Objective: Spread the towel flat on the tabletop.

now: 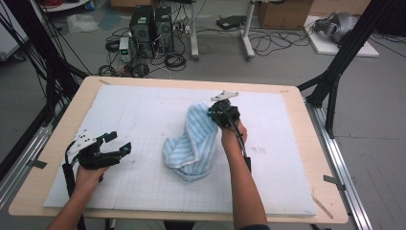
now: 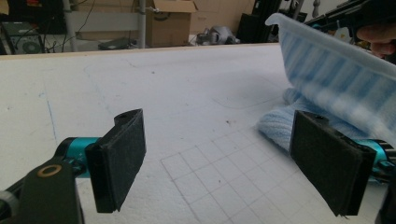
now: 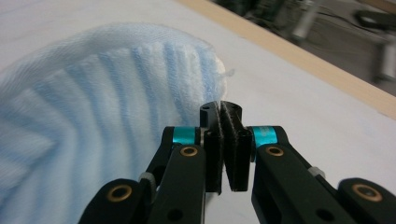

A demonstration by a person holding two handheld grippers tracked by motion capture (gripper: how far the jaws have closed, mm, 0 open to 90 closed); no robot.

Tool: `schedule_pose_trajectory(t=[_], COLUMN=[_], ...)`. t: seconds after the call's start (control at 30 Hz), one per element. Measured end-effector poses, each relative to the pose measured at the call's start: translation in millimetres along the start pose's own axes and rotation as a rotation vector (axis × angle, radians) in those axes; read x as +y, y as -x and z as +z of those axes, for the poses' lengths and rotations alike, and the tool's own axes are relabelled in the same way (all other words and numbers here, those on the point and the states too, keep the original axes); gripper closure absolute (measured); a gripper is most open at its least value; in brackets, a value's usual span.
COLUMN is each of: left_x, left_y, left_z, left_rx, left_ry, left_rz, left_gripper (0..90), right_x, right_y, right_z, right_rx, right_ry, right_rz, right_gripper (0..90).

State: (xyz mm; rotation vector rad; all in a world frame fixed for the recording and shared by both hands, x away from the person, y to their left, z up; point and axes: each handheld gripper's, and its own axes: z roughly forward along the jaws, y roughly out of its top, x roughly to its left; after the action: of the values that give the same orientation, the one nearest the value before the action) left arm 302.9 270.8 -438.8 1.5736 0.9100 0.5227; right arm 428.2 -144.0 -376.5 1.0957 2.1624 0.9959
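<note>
Here towel (image 1: pixel 194 143), blue-striped and crumpled, runs from desk centre toward far edge; right gripper (image 1: pixel 214 111) jaws pinch its raised corner; left gripper (image 1: pixel 115 143) jaws wide, empty.

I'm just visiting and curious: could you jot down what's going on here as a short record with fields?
work in hand: handling a blue-striped towel on a white mat
right tool: jaws shut on the towel's edge, lifting one end off the mat
left tool: jaws wide apart, nothing between them, off to the side of the towel
towel: partly raised, the rest bunched on the mat
table: wooden, under the mat
</note>
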Motion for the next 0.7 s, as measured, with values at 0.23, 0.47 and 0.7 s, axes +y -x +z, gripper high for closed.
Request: schedule_pose_trajectory(t=[0.23, 0.47, 0.7], left_x=[-0.1, 2.2, 6.6], left_y=[1.0, 6.5, 27.5], left_z=[1.2, 4.1, 21.0], left_rx=[-0.008, -0.059, -0.172], left_ry=[0.0, -0.011, -0.046], left_rz=[0.001, 0.012, 0.043], left_gripper=[19.4, 25.1, 28.0], right_x=[-11.7, -25.7, -59.8], right_y=[28.4, 27.2, 11.6], right_z=[0.4, -6.8, -46.3], right_rx=[-0.121, -0.061, 0.012], right_ry=[-0.023, 0.001, 0.064], right_rz=[0.13, 0.147, 0.076], right_gripper=[86.9, 58.6, 40.4])
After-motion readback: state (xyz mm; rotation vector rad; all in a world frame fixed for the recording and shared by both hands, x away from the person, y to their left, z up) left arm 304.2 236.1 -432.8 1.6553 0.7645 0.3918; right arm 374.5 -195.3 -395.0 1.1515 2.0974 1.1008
